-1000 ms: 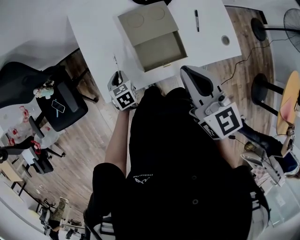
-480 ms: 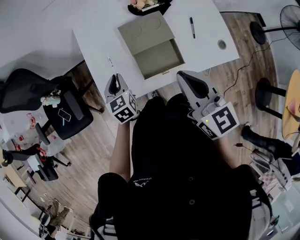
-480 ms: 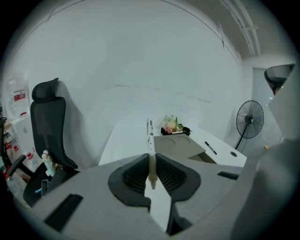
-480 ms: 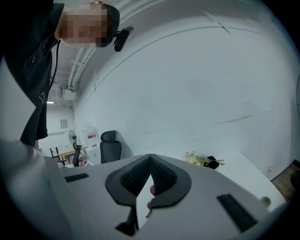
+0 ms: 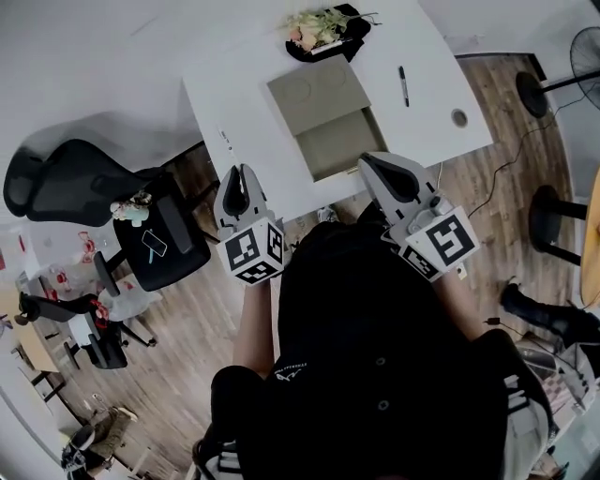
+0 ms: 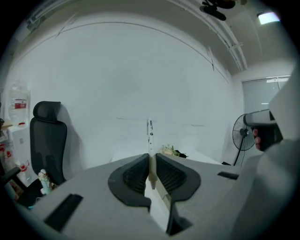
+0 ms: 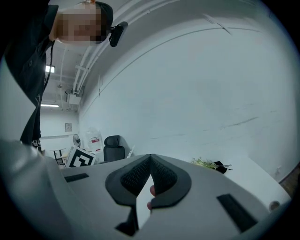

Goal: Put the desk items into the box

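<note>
Two grippers are held up at the near edge of a white desk, one on each side of the person in dark clothing.

- Far left: a black office chair on the wood floor, and a second dark seat nearer the desk with a phone-like thing on it.
- Left gripper: marker cube toward the person. Its jaws are pressed together on a thin white stick, pen-like with dark marks near the top. The stick stands up out of the pads, and from overhead it points over the desk's left part.
- Desk centre: the tan box sits open, apart from both grippers. Its lid is folded back away from the person and shows two round impressions.
- Behind the box: a black dish of greenery, close to the lid.
- Right gripper: just beside the box's near right corner. Its pads meet at the tips with nothing clamped. Something pinkish shows behind them, too unclear to name.
- Right of the box: a black pen lying flat on the desk, then a round hole in the desktop.
- Far right: a fan on the floor.
</note>
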{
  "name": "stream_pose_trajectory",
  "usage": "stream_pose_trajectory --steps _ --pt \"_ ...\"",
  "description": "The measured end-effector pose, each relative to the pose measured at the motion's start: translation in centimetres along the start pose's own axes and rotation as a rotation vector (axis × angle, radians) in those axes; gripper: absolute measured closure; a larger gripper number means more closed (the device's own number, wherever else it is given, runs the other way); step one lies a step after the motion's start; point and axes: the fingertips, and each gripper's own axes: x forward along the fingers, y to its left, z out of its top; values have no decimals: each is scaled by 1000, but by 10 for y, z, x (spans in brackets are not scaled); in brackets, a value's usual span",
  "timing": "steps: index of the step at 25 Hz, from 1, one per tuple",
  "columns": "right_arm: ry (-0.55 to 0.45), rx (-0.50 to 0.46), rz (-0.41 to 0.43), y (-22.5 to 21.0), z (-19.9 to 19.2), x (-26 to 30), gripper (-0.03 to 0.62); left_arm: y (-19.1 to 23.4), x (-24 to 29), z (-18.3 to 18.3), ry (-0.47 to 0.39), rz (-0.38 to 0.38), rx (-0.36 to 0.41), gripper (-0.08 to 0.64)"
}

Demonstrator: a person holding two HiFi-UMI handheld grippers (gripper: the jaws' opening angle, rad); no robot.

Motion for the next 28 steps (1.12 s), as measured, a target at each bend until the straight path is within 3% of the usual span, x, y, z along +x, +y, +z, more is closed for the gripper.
stream_pose_trajectory --steps 7,12,21,28 --pt "-22 13 -10 -2 6 8 594 -11 -40 70 -153 -93 22 503" --pt "-34 -23 5 6 13 11 594 -18 -69 91 -213 -119 20 503" --pt "-52 -66 35 10 27 6 594 -38 -102 89 -240 -137 61 503" --pt "-51 -67 -8 7 24 -16 594 -49 -105 74 -214 -167 54 503"
